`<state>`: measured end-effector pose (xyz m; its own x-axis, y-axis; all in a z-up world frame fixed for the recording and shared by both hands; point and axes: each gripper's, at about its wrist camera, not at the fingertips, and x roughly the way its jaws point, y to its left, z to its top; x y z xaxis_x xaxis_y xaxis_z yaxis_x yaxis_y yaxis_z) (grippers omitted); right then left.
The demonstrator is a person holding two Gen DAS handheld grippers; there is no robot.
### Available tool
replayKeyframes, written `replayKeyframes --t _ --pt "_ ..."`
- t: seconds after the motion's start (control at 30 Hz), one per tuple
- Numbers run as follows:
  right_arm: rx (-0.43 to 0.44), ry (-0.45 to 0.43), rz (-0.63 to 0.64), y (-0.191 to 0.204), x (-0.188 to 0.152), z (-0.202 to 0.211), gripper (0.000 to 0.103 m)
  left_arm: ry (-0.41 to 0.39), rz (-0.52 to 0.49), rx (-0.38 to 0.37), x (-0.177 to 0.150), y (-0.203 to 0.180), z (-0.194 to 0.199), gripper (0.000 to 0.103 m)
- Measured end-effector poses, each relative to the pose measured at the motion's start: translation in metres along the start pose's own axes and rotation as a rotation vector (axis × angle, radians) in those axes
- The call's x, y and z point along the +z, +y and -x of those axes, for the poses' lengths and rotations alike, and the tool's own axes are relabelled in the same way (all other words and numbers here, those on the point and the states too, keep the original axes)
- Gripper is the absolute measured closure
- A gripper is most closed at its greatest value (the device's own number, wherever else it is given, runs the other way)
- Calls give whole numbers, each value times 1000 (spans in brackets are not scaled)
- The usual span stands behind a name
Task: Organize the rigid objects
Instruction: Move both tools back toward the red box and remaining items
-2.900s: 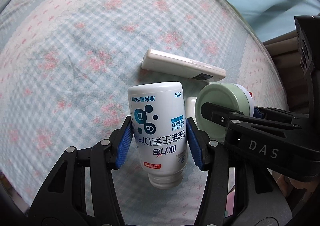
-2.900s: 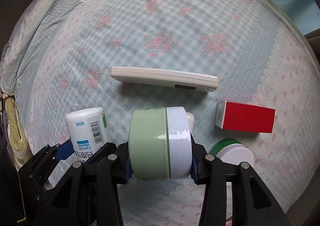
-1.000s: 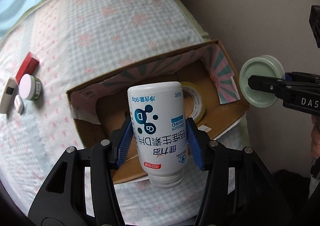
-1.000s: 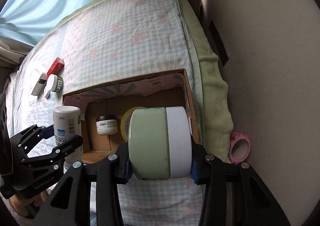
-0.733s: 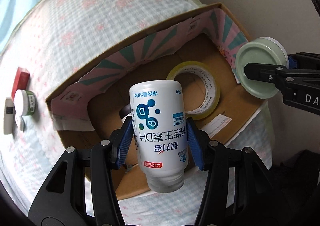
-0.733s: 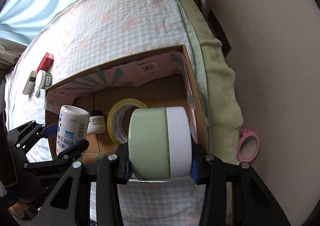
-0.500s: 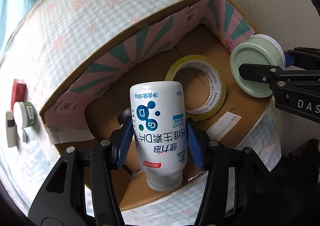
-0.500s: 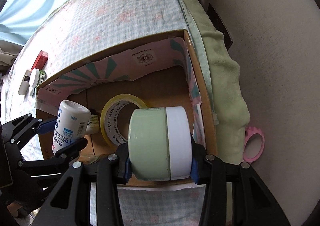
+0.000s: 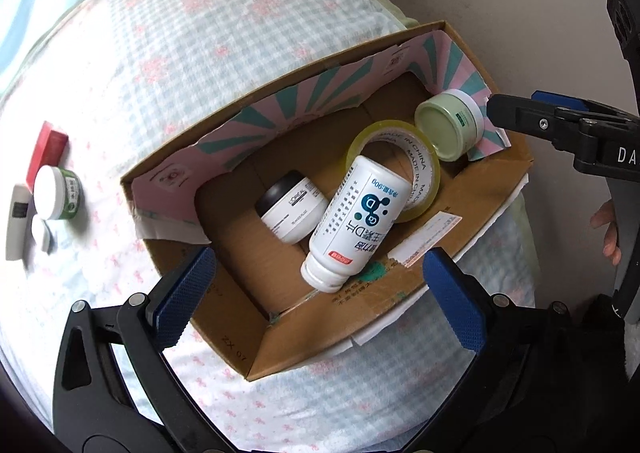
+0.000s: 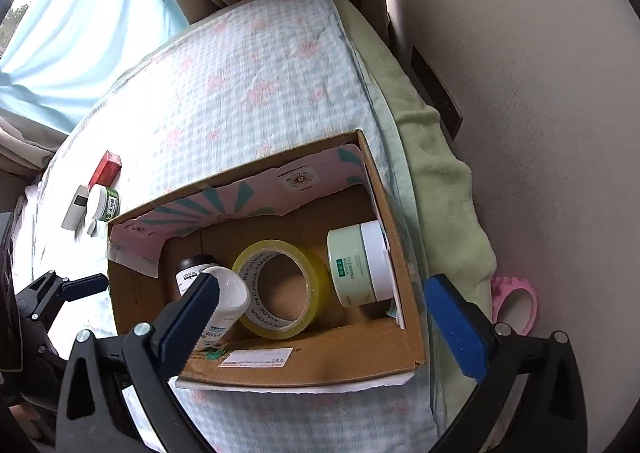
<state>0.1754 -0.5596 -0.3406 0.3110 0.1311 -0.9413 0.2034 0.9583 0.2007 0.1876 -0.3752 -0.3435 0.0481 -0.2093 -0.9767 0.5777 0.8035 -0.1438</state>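
Observation:
A cardboard box (image 9: 472,209) (image 10: 360,361) sits on the bed. Inside it lie a white vitamin bottle (image 9: 356,221) (image 10: 226,305), tilted against a yellow tape roll (image 9: 420,173) (image 10: 280,289), a green-lidded jar (image 9: 450,125) (image 10: 358,263) on its side at the box's right end, and a black-lidded white jar (image 9: 290,207) (image 10: 192,273). My left gripper (image 9: 320,289) is open and empty above the box's near wall. My right gripper (image 10: 320,321) is open and empty above the box.
On the checked bedspread to the left lie a red box (image 9: 46,153) (image 10: 105,169), a small green-labelled jar (image 9: 56,193) (image 10: 103,203) and a white remote (image 9: 17,221) (image 10: 75,207). A wall stands on the right, with a pink ring (image 10: 516,303) on the floor.
Both grippers have opened and let go. The vitamin bottle and the green-lidded jar have dropped into the box. Both grippers have pulled back above the box.

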Motion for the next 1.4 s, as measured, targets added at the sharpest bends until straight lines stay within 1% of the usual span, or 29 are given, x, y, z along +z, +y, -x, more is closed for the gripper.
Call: replayKeyframes --t 0.07,0.23,0.33,0.5,0.7,0.8,0.97,1.07,1.2,1.3,1.4 --pt "-9 7 12 2 1 1 0 -6 10 8 2 2 6 0" --pt "-19 29 23 8 8 3 0 -22 24 25 -11 5 21 0" --pt "-49 19 22 13 7 10 0 -38 26 41 -15 7 32 0" --pt "-73 6 42 22 10 30 0 -85 25 51 -20 13 58 0" --pt "-114 -7 120 50 16 62 0 -139 62 49 -35 28 96 0" --pt "-134 -11 177 71 17 76 0 -161 91 64 -52 39 117 0" --pt "-112 -54 275 118 10 96 0 -205 170 93 -88 70 149 0" --pt "-68 -78 316 151 3 104 0 -240 233 127 -118 94 168 0" --pt "-55 -106 374 196 -5 110 0 -278 310 176 -153 133 191 0" --pt "-29 -119 396 228 -10 113 0 -305 355 181 -175 165 206 0" --pt "1 -137 395 259 -15 114 0 -314 387 187 -188 194 217 0"
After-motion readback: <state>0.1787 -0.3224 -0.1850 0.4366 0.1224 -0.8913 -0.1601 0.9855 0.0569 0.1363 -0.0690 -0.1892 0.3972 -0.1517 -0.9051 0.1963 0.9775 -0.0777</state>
